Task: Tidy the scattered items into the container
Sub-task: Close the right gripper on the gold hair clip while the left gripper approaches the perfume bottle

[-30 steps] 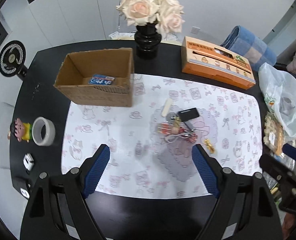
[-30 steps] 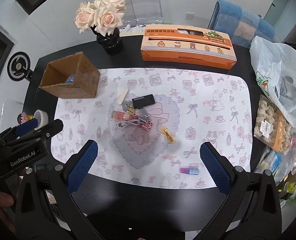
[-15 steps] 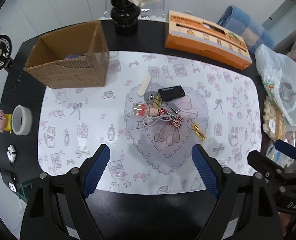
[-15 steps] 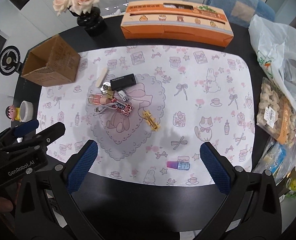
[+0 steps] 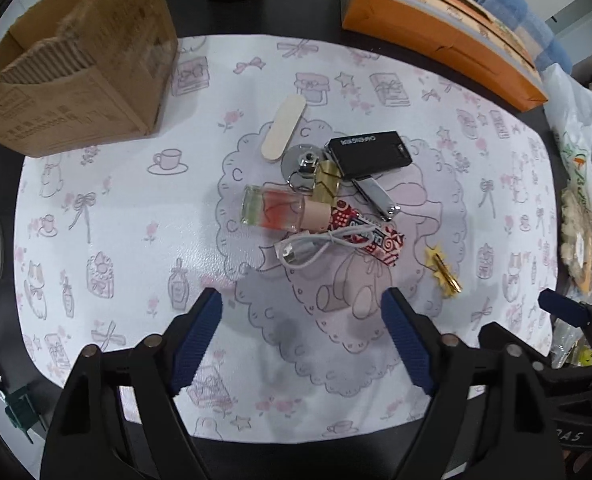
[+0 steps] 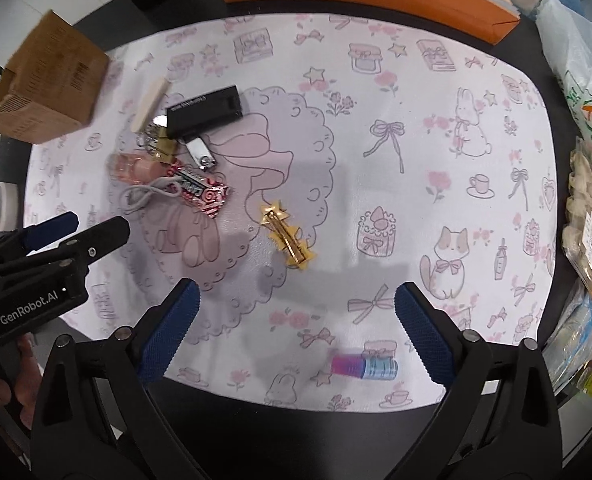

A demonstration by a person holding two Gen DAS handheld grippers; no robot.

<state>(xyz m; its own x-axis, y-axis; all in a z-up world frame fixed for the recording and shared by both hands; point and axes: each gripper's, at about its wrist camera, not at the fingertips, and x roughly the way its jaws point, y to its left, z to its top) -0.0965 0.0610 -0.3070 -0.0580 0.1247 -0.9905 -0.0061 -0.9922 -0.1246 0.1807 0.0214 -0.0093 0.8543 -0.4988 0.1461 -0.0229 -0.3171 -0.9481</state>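
Left claw (image 5: pixel 301 316): jaws wide, empty, poised above the heap of bottle (image 5: pixel 274 211), cable (image 5: pixel 315 245) and candy; right claw (image 6: pixel 294 306): wide, empty, near the gold hair clip (image 6: pixel 287 238). Cardboard box (image 5: pixel 80 68): far left of surface. Step: approach; next, likely descend and close on one item.

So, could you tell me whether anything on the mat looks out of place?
Two items lie apart from the central clutter: the gold star hair clip, and the pink-and-blue tube alone near the mat's front edge.
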